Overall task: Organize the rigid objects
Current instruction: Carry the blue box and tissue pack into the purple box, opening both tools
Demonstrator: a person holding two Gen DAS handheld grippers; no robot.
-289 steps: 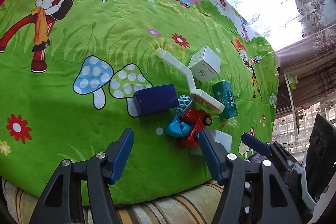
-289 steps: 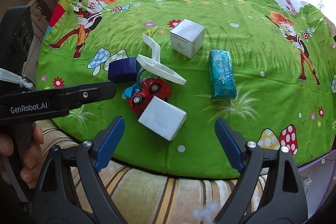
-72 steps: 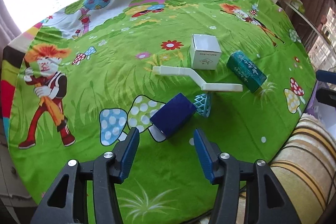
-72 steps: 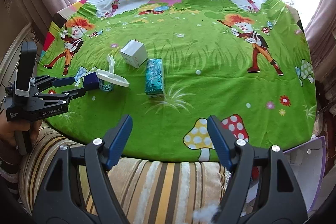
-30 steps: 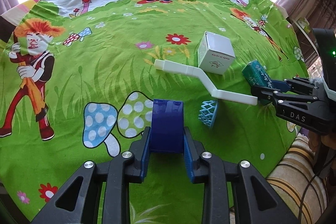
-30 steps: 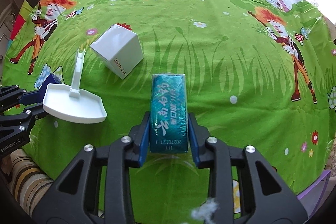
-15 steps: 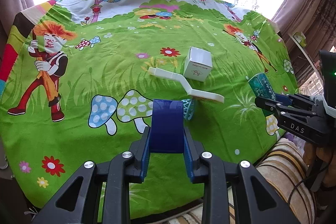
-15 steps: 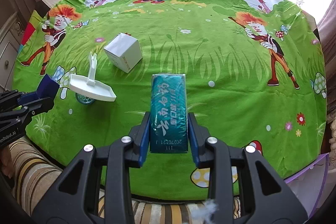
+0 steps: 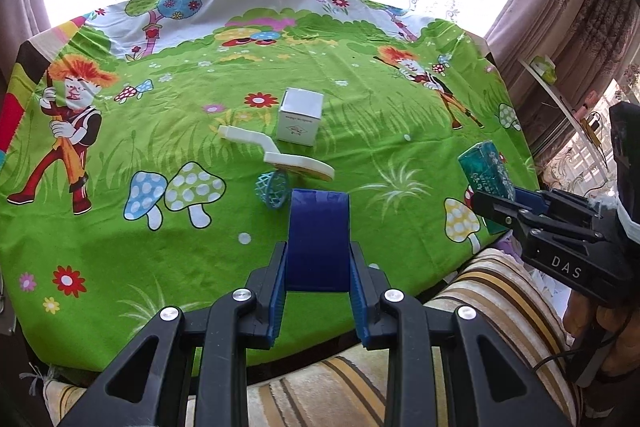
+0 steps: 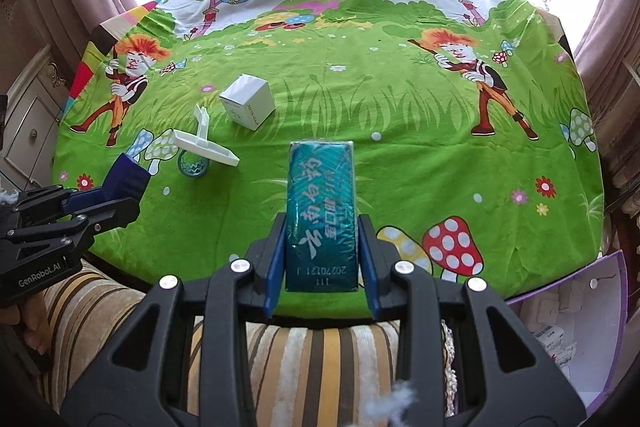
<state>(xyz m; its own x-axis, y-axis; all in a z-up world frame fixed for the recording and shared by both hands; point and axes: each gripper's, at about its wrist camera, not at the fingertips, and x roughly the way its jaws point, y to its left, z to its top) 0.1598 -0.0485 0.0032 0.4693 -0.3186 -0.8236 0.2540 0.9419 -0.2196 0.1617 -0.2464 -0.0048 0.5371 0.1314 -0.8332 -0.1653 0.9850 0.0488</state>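
Observation:
My left gripper (image 9: 318,287) is shut on a dark blue block (image 9: 318,239), held above the near edge of the green cartoon tablecloth (image 9: 160,247). My right gripper (image 10: 320,267) is shut on a teal packet (image 10: 321,211) with printed characters, also lifted near the table's front edge. In the left wrist view the right gripper (image 9: 500,203) with the teal packet (image 9: 484,171) shows at the right. In the right wrist view the left gripper (image 10: 100,203) with the blue block (image 10: 126,179) shows at the left.
On the cloth lie a white box (image 9: 300,121), a white scoop with a long handle (image 9: 276,155) and a small teal mesh ball (image 9: 274,187). A striped cushion (image 10: 320,359) lies below the table's front edge. An open purple box (image 10: 568,311) stands at the lower right.
Both grippers have pulled back and up from the table with the blue block and the teal packet held. The objects left on the cloth look smaller and farther away.

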